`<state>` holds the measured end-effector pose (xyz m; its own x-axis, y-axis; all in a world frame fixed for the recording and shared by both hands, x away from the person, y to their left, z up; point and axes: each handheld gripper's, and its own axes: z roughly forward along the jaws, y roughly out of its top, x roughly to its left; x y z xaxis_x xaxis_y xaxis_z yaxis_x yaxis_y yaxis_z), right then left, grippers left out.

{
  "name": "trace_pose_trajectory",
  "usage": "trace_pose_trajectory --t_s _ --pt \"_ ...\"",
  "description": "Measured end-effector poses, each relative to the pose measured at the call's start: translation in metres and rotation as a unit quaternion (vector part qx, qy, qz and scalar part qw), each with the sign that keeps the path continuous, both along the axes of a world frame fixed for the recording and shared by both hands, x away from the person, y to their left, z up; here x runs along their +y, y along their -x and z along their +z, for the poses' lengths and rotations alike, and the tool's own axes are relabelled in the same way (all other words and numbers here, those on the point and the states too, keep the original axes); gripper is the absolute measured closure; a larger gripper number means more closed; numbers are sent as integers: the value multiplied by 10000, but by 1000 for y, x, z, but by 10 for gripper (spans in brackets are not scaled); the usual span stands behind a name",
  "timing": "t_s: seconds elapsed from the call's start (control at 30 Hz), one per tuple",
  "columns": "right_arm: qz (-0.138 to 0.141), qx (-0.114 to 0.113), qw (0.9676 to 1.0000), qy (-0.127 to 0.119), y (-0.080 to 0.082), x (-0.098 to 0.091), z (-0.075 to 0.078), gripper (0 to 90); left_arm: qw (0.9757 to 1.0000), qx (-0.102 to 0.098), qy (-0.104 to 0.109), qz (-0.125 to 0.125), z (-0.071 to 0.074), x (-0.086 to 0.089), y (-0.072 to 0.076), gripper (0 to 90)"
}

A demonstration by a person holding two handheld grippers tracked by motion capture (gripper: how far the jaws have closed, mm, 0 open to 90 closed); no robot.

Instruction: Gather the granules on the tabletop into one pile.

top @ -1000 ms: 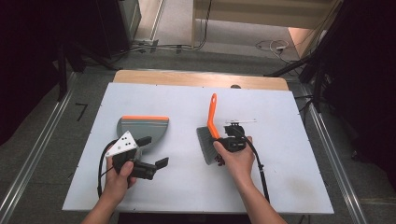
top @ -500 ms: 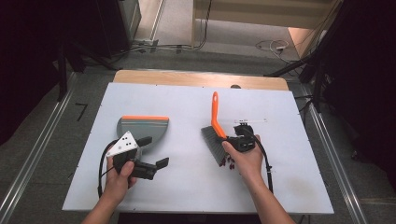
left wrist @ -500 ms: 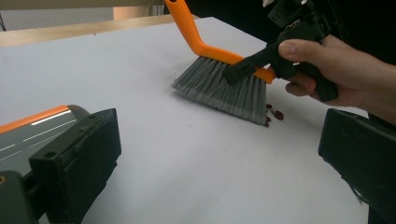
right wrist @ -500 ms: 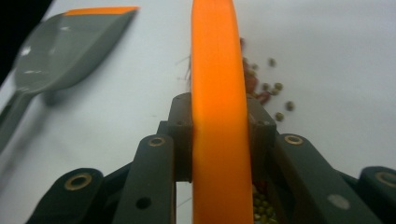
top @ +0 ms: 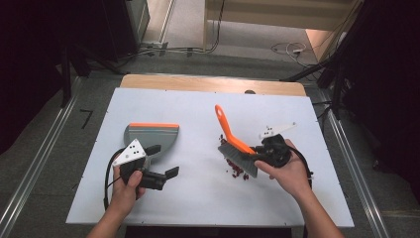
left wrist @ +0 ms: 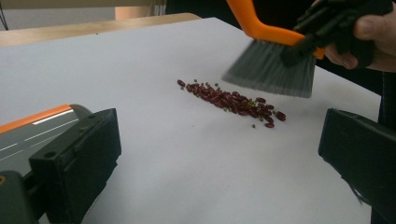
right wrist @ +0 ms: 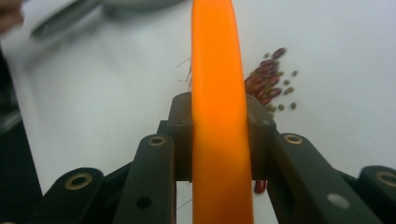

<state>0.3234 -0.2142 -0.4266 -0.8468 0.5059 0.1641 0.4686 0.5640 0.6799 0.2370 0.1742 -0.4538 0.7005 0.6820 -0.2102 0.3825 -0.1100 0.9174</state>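
Jaws of the right gripper (top: 258,153) are clenched on the orange handle of the brush (right wrist: 219,116), which the right gripper view shows pinched squarely between the two pads; those of the left gripper (top: 166,176) stand wide apart with nothing between them. The brush hangs tilted, bristles (left wrist: 271,74) down and just clear of the desk (top: 198,198), directly over a short line of red beans (left wrist: 231,100) with a few small green ones mixed in, lying right of the desk's middle. A grey dustpan (top: 151,136) with an orange lip sits left of the middle, well apart from the beans. The sweeping appears to be at its start: the brush is poised behind the pile, the beans not yet gathered. Next, the bristles need to come down on the far-right side of the beans and draw them leftward toward the pan, while the free left jaws take the pan's handle to steady it; how that handle lies is hard to tell, since the left hand (top: 126,186) covers it. The right hand (top: 289,171) is cocked with the wrist bent inward; the left rests low near the desk's near edge.
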Motion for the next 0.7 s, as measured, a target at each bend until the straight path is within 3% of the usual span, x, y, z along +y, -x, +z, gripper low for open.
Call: trace_pose_trajectory --t_s 0.07,0.1,0.27,0.3,0.43,0.53,0.7 --pt "345 -281 9988 207 9 -3 -5 688 10000 2 -20 1 0 -1 0 0" --pt "434 -269 9985 213 13 -4 -6 688 10000 -1 -16 -4 0 -1 0 0" --pt "772 27 9967 238 27 -9 -15 689 10000 2 -46 -24 0 -4 -1 0" --pt "800 184 9964 203 28 -9 -17 688 10000 3 -44 -22 -1 -4 -1 0" --pt "878 314 9955 190 26 -6 -32 689 10000 4 -37 -12 -1 -4 -1 0" --pt "949 64 9953 190 21 -5 -40 688 10000 -5 -37 -10 0 -4 0 0" --pt "944 -10 9948 375 8 0 -39 687 10000 -3 -37 -1 0 -3 -1 0"
